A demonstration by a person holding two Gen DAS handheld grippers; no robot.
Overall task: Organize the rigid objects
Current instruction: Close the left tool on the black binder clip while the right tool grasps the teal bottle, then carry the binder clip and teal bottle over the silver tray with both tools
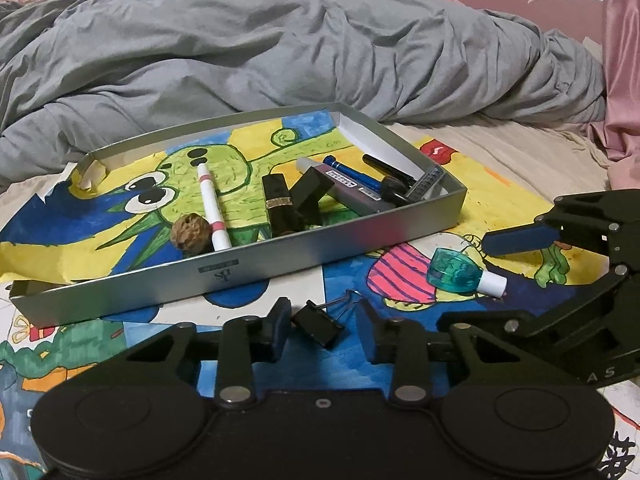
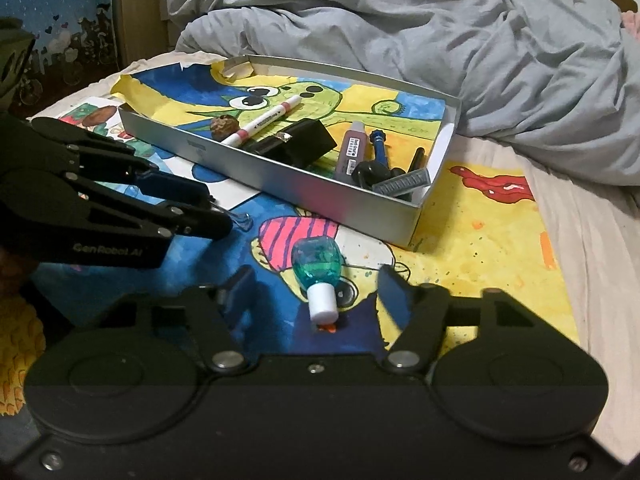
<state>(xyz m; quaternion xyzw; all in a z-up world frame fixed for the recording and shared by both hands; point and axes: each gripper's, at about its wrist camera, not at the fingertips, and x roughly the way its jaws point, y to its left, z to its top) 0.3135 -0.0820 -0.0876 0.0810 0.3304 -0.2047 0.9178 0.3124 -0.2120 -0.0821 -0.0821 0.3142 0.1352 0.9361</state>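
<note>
The left gripper was seen at the lower middle of its own view with the jaws partly open and a black binder clip lying between them; the left pad was near or at the clip's edge, the right pad stood clear, so no grip was shown. The right gripper was likewise partly open in the lower middle of its view, straddling the white cap of a small teal bottle without contact on either side. Both things lay on painted paper sheets just in front of the silver tray, where a marker, a walnut and other small items were already gathered. The clip was judged light, stiff and hard-edged, best taken across its folded black body, not by its springy wire handles. The bottle was judged light, smooth and liable to roll or slip; its flatter teal body looked the surer hold than the round cap. The clip's body was hidden in the right wrist view behind the left gripper's fingers, with only 1 wire loop showing, while the left wrist view showed it whole. An orange tip below the bottle's cap was shown only in the right wrist view.
</note>
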